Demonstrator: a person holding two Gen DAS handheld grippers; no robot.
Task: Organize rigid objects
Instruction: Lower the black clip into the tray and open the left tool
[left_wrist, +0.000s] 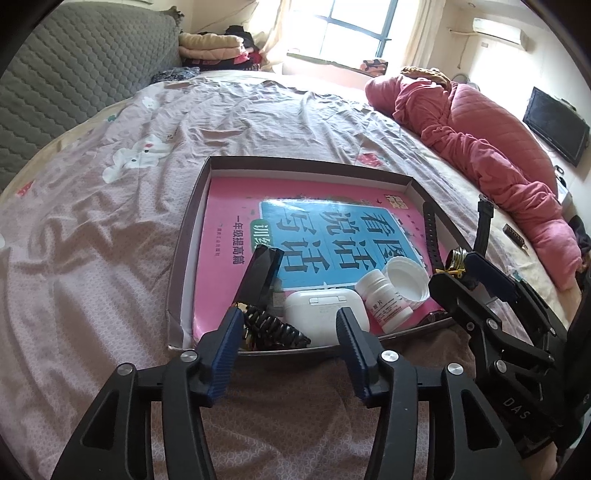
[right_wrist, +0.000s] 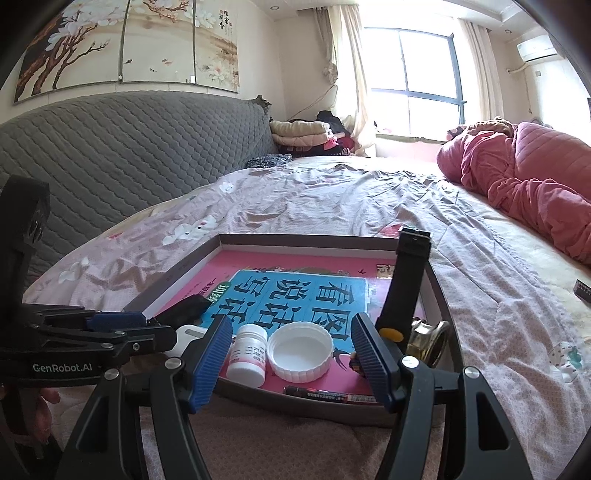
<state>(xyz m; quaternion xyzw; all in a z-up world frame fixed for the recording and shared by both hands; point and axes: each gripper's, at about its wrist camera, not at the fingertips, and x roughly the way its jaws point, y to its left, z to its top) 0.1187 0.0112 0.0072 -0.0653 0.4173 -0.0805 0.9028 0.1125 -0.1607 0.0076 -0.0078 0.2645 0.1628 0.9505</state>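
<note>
Both grippers tilt down at the near edge of the tray (left_wrist: 192, 206) on the bed. The left gripper (left_wrist: 291, 325) gapes wide, empty, over the white case (left_wrist: 321, 306). The right gripper (right_wrist: 291, 343) gapes wide, empty, before the pill bottle (right_wrist: 248, 354).

Showing the left gripper (left_wrist: 290, 314) as two black plastic arms, cut with triangular openings and tapering toward the far end. Wearing ribbed dark-blue pads (left_wrist: 225, 354) on the inner faces of the fingers. Glinting with round silver screws (left_wrist: 189, 355) at the linkage pivots. Repeating the same build on the right gripper (right_wrist: 292, 320): black hollowed arms, blue ridged pads, silver screws. Carrying the white GenRobot.AI lettering (right_wrist: 62, 367) along the left gripper's black side, at the left edge of the right wrist view. Bearing the white DAS letters (left_wrist: 517, 408) on the right gripper's body, near right in the left wrist view.
</note>
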